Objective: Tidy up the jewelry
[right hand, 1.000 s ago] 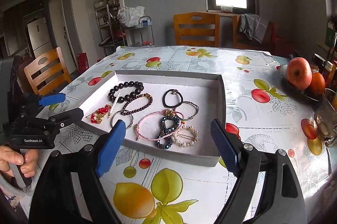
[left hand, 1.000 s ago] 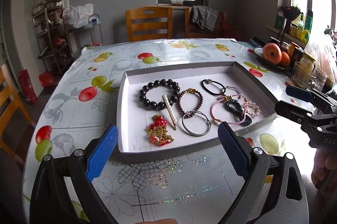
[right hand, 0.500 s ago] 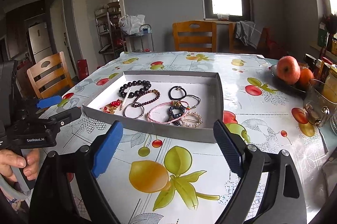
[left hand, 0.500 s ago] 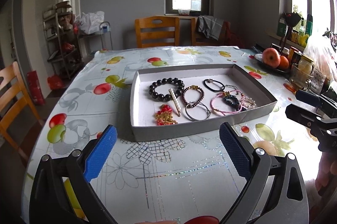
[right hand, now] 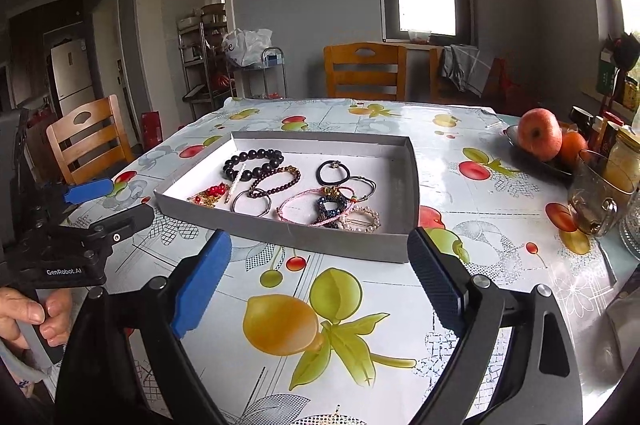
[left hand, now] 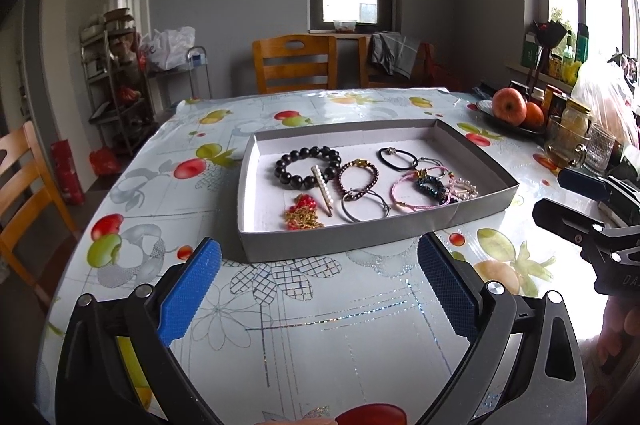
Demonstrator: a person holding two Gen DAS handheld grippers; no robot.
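A shallow grey box (left hand: 400, 239) (right hand: 414, 185) sits mid-table and holds the jewelry: a black bead bracelet (left hand: 306, 167) (right hand: 252, 161), a pearl hair pin (left hand: 323, 188), a red and gold piece (left hand: 302, 215) (right hand: 210, 193), a dark bead bracelet (left hand: 358, 177), a silver bangle (left hand: 365, 207) (right hand: 251, 203), a black hair tie (left hand: 397, 159) (right hand: 333, 173), pink cords (left hand: 412, 189) and a pearl ring clip (right hand: 360, 219). My left gripper (left hand: 318, 271) is open and empty, short of the box's near wall. My right gripper (right hand: 318, 265) is open and empty, also short of the box.
The table has a fruit-print cloth (right hand: 304, 321). A plate of apples (left hand: 514, 109) (right hand: 540, 135), a glass mug (right hand: 600, 193) and jars (left hand: 576, 119) stand at the right edge. Wooden chairs (left hand: 296, 63) stand behind the table and at the left (right hand: 86, 135).
Both grippers have drawn back from the box and lowered toward the table's near edge. The box now looks farther away. The jewelry has not moved.
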